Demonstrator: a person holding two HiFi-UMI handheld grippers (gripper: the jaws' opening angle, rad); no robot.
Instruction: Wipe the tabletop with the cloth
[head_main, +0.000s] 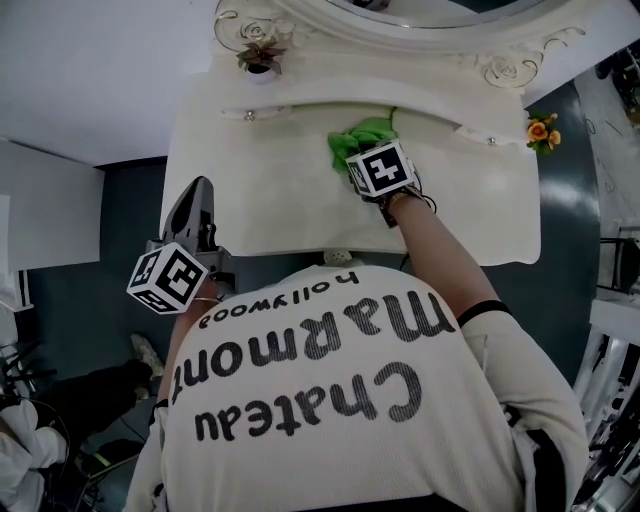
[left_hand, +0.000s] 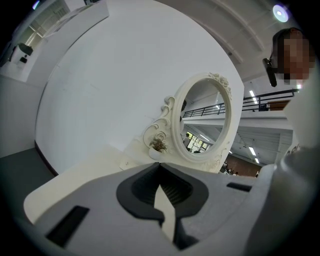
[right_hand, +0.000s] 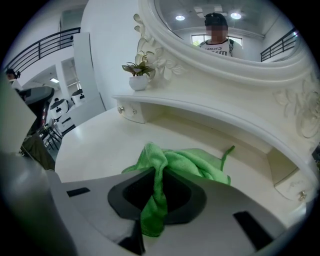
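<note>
The right gripper has its fingers clamped on the green cloth, at the far middle of the cream worktop under the oval mirror; the left gripper, fingers closed and empty, hangs off the near left edge over dark floor

I see a cream table with a curved front edge and a smooth, pale top. A crumpled green cloth lies on it toward the back right, just in front of a raised shelf with small knobs along its face. At the shelf's left end a small potted plant stands beside the carved frame of an oval mirror.
</note>
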